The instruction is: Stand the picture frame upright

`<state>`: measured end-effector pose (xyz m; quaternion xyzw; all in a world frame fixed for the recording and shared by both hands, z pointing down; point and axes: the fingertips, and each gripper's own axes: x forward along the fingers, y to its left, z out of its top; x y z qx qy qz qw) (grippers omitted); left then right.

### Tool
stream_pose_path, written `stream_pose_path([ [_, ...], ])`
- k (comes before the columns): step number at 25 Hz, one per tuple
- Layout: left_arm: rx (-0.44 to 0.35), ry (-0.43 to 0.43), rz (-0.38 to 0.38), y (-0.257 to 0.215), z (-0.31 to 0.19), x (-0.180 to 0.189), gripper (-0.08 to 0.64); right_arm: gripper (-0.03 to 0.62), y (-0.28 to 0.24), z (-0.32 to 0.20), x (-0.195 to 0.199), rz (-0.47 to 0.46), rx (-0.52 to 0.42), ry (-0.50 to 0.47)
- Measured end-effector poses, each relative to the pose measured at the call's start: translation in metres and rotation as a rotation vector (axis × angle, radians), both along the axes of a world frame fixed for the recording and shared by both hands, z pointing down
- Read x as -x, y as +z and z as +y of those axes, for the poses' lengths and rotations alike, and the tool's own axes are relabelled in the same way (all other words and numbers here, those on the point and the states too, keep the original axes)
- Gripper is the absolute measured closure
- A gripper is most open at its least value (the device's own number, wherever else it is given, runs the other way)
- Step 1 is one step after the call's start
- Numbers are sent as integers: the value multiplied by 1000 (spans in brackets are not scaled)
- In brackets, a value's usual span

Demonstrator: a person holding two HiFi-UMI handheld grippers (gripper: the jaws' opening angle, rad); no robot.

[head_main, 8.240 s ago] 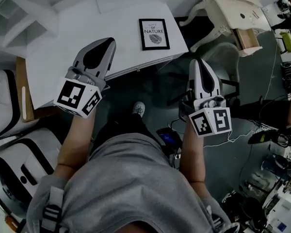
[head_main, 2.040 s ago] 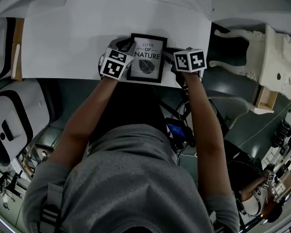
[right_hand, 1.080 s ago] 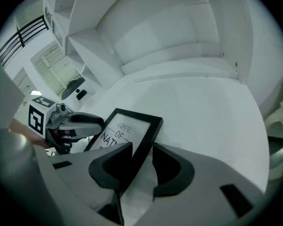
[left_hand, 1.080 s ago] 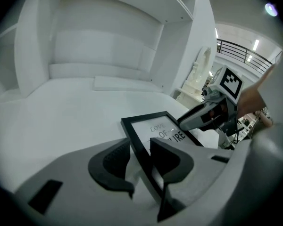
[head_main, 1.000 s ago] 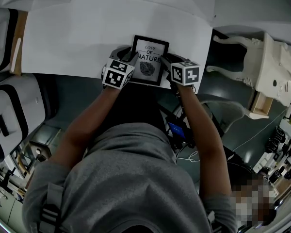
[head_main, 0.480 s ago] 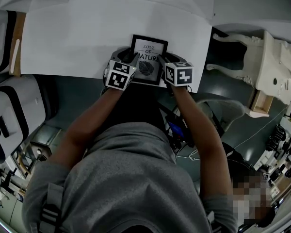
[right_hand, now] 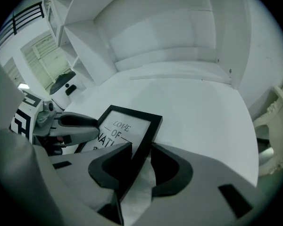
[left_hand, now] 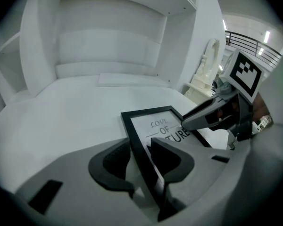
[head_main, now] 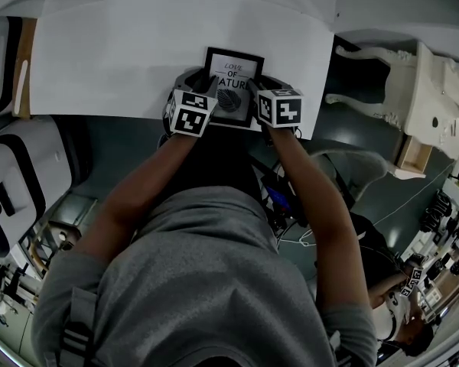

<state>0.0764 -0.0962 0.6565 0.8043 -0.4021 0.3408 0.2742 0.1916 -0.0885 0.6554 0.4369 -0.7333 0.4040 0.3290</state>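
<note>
The black picture frame (head_main: 233, 66) with a "LOVE OF NATURE" print lies face up near the front edge of the white table (head_main: 115, 60). My left gripper (head_main: 206, 84) is over its lower left corner. In the left gripper view the frame's left rail (left_hand: 139, 142) runs between the jaws of that gripper (left_hand: 140, 149), which have just opened slightly, and a thin gap shows beside the outer pad. My right gripper (head_main: 256, 89) is over the lower right corner. The right rail (right_hand: 146, 133) lies between its jaws (right_hand: 141, 149), with white showing next to the outer pad.
The table's front edge (head_main: 99, 117) runs just below both grippers. A white ornate piece of furniture (head_main: 413, 90) stands off the table to the right, and a white machine (head_main: 15, 182) to the left. White shelving (left_hand: 108, 36) rises behind the table.
Both grippers have closed in from the frame's sides toward each other and now straddle its side rails at the lower corners. The frame has stayed where it lay.
</note>
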Motion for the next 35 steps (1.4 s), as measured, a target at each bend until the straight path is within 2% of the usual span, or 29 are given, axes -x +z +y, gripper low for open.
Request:
stream_pose_path([
  [9, -15, -74, 33, 1, -2, 3, 437, 459, -1, -4, 0, -6, -16, 47],
  [19, -38, -108, 60, -11, -2, 10, 457, 472, -9, -5, 4, -16, -52, 57],
  [35, -133, -155, 84, -42, -16, 23, 476, 489, -40, -21, 11, -34, -141, 60],
])
